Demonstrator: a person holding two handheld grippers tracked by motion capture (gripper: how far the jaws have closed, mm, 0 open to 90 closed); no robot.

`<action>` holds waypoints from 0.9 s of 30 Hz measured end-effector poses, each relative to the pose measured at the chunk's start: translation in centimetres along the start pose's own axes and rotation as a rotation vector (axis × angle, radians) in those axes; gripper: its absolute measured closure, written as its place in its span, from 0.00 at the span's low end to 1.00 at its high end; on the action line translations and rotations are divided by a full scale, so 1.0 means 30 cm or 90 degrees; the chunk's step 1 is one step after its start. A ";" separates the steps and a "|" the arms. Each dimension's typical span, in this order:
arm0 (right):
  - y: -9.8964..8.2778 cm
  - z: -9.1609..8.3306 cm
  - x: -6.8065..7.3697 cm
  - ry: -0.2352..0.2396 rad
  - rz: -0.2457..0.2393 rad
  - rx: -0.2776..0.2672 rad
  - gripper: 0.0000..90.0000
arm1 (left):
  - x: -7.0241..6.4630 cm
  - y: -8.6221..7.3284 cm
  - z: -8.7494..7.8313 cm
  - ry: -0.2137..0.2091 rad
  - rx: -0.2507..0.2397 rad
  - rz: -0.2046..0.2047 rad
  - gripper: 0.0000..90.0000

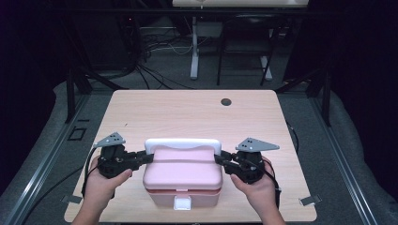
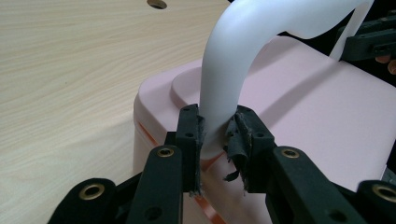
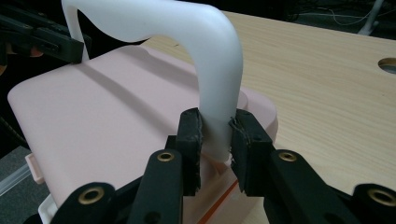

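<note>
We see our left gripper (image 2: 215,140) with its black fingers (image 2: 190,135) pressed on either side of the white handle (image 2: 229,70), right at the foot where it meets the pink box (image 2: 299,116). The foam pad on one finger is torn and frayed. Our right gripper (image 3: 215,140) clamps the handle's other foot the same way, fingers (image 3: 190,140) narrow and tight on the plastic. So the handle stands upright between the two grippers, arching over the lid. It is smooth, glossy and rounded, bending in a broad curve. The box under it is matte pink plastic with soft corners, a raised lid panel, an orange seam line and a white latch (image 1: 182,202) at the front. It sits on the near half of the pale wood-grain surface (image 1: 197,112), which has a round dark hole (image 1: 226,101) toward the far edge.
</note>
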State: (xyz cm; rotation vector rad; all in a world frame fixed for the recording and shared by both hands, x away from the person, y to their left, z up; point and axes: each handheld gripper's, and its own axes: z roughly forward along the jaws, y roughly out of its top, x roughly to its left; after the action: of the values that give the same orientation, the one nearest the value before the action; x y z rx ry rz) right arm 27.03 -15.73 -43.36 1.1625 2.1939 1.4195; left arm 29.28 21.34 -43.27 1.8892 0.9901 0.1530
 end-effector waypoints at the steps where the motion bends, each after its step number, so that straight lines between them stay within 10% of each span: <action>1: 0.008 -0.002 0.001 -0.003 -0.003 0.001 0.82 | 0.000 0.004 -0.002 -0.001 0.000 -0.001 0.81; 27: 0.087 0.008 -0.030 0.002 0.004 -0.019 0.82 | 0.028 0.085 -0.009 -0.010 -0.013 -0.026 0.81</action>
State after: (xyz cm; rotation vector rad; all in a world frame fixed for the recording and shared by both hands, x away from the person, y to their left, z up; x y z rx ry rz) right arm 28.99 -15.74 -41.38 1.1576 2.1659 1.4531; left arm 31.14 21.58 -41.33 1.8470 1.0131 0.1242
